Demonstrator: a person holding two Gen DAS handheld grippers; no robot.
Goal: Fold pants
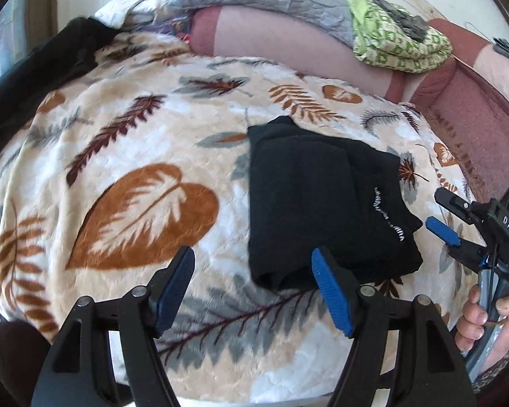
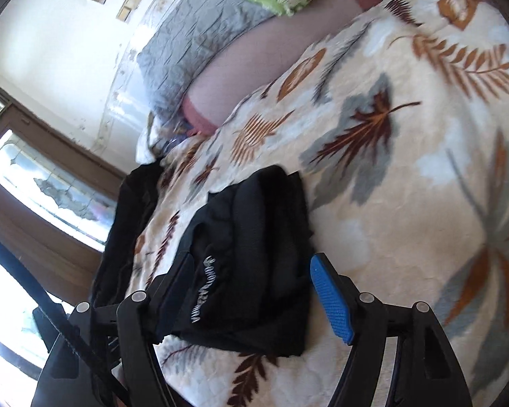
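A: How does the left gripper (image 1: 251, 291) stand?
B: Jaws spread wide, nothing between them.
A: And the right gripper (image 2: 251, 298)?
B: Also parted and empty, tilted sideways; bare fingers (image 1: 475, 318) wrap its handle.

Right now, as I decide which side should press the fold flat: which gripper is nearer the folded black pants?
Both are close, the right seemingly nearer. The right gripper sits open straddling the folded black pants' near edge; the left gripper hangs open just short of their corner.
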